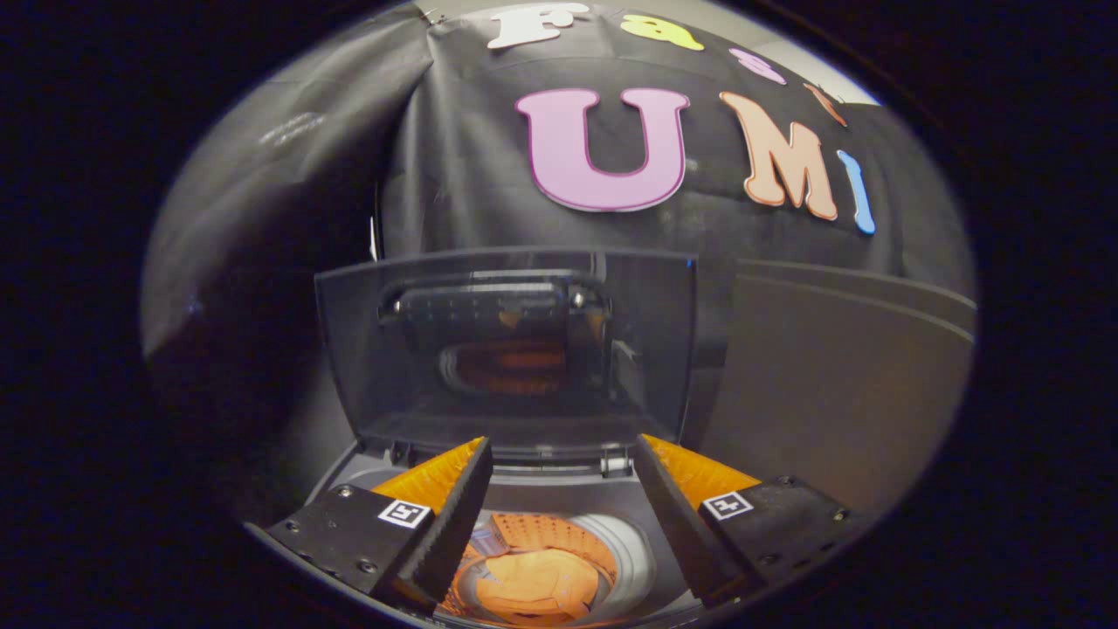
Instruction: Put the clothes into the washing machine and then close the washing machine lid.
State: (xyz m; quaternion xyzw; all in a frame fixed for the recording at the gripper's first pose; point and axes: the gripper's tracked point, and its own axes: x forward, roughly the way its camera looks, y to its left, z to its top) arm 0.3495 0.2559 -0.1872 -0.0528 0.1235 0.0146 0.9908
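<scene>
Gripper view: jaws of the gripper point(559, 515) apart, empty. Clothes point(533, 590) sit in the washing machine point(629, 559) drum below. Lid point(507, 349) upright, likely light, rigid, slick; push its top edge.

Dim booth here: black cloth wall point(472, 175) hangs creased at the back, a plain grey panel point(838, 376) stands to the right beneath it, light low and warm
</scene>
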